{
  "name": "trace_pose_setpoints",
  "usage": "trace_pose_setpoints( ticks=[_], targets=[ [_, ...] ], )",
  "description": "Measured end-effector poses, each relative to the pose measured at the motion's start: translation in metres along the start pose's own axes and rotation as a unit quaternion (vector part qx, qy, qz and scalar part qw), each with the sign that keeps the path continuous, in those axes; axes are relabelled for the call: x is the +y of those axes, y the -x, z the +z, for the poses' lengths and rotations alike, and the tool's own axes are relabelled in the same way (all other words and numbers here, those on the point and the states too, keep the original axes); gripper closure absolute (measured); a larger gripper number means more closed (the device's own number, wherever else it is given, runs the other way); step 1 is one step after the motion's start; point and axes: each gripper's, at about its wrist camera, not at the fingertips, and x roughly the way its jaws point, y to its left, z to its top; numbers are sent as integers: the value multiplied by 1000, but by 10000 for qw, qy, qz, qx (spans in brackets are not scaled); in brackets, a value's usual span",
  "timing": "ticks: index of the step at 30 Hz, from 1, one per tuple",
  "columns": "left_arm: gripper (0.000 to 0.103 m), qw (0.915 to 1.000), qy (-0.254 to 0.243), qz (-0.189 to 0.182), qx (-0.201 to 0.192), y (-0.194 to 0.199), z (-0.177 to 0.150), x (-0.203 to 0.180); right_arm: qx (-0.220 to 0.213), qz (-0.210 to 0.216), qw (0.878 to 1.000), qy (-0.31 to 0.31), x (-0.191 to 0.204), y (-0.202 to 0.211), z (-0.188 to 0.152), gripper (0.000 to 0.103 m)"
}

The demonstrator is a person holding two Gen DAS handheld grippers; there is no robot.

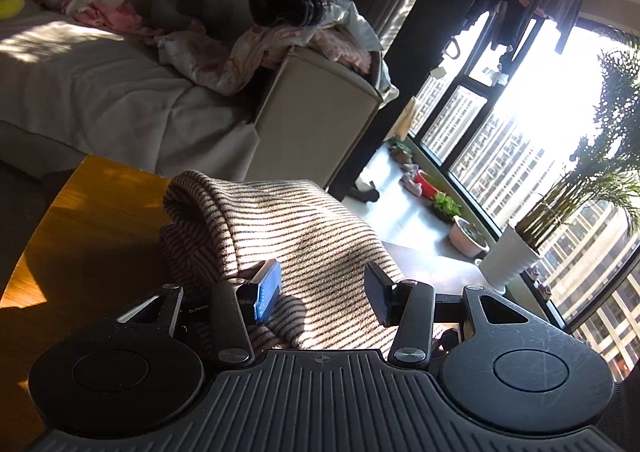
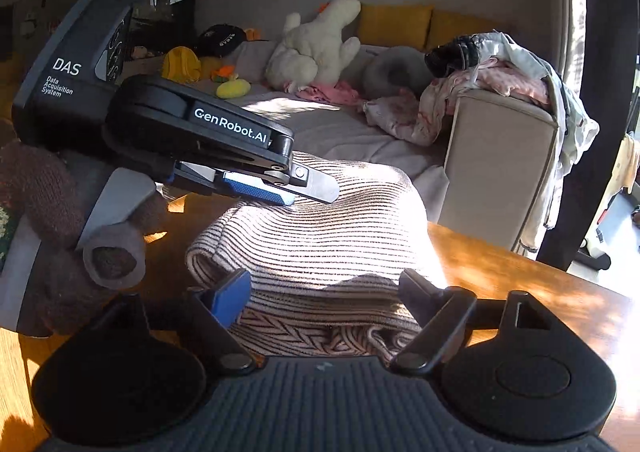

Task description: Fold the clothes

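Note:
A cream garment with thin dark stripes (image 1: 320, 228) lies folded in a thick bundle on the wooden table (image 1: 80, 220). In the left wrist view my left gripper (image 1: 323, 290) hovers over its near edge, jaws apart, with cloth under the gap and neither pad pressing on it. The right wrist view shows the same garment (image 2: 320, 240) in front of my right gripper (image 2: 324, 294), which stands wide open astride the folded near edge. The left gripper (image 2: 296, 190) is seen there from the side, above the bundle's far left part, held by a hand in a brown knitted sleeve (image 2: 44, 188).
Beyond the table stands a sofa (image 2: 492, 156) with a white plush toy (image 2: 316, 44), yellow cushions and loose clothes (image 2: 500, 80) heaped on its armrest. A large window (image 1: 520, 140) with potted plants (image 1: 516, 252) is on the right. The table edge (image 2: 520, 252) runs close behind the garment.

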Motion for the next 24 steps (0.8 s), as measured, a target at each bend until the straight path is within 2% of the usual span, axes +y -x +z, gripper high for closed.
trace_pose_setpoints(
  ticks=[1,2,3,5,8,11,14,17,22,24],
  targets=[
    [41,9997,-98,163,-120,10,-7,-10,-42,-33,9999,-105,-4,9,-5,0],
    [35,9989,-175,345,-257,21,-14,-19,-85,-66,9997,-210,-8,18,-11,0],
    [26,9975,-231,549,-391,32,-23,-28,-125,-103,9994,-317,-12,27,-16,0],
    [16,9947,-291,842,-519,49,-41,-42,-153,-266,9979,-573,-22,43,-27,0],
    [7,9936,-157,1080,-297,68,-71,-54,-38,-450,9939,-1004,-40,62,-44,0],
    [4,9909,195,1322,142,77,-99,-59,207,-532,9909,-1217,-51,76,-61,0],
    [0,9878,321,1482,345,81,-120,-65,554,-650,9880,-1288,-54,83,-74,0],
    [0,9828,-65,1810,366,81,-137,-82,971,-843,9828,-1323,-53,84,-87,0],
    [0,9636,-865,2472,543,68,-154,-107,1180,-1331,9737,-1426,-58,81,-93,0],
    [0,9600,-925,2579,572,64,-155,-111,1188,-1295,9749,-1370,-59,78,-92,0]
  ],
)
